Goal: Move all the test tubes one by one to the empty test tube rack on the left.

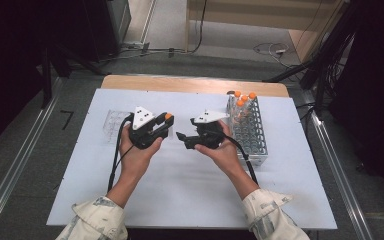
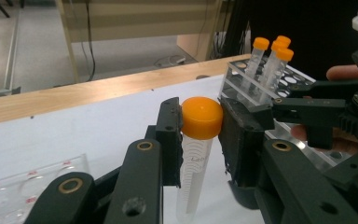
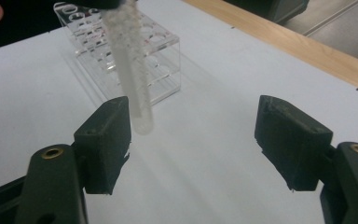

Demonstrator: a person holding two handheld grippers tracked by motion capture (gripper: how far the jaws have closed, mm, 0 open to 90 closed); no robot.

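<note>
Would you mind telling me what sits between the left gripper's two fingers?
An orange-capped tube: in the left gripper view, the left gripper has its fingers clamped on the orange cap.

Evenly lit white tabletop [image 1: 190,195] under soft overhead light; faint shadows, dark room edges, mildly soft focus, blurred tube [image 3: 133,65] up close.

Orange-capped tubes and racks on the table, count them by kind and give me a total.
Clear plastic tubes with orange caps: 4, one clamped in the left tool, three standing in the rack.
Metal-grey test tube rack with round holes: 1.
Clear acrylic rack: 1.
Total: 6.
</note>
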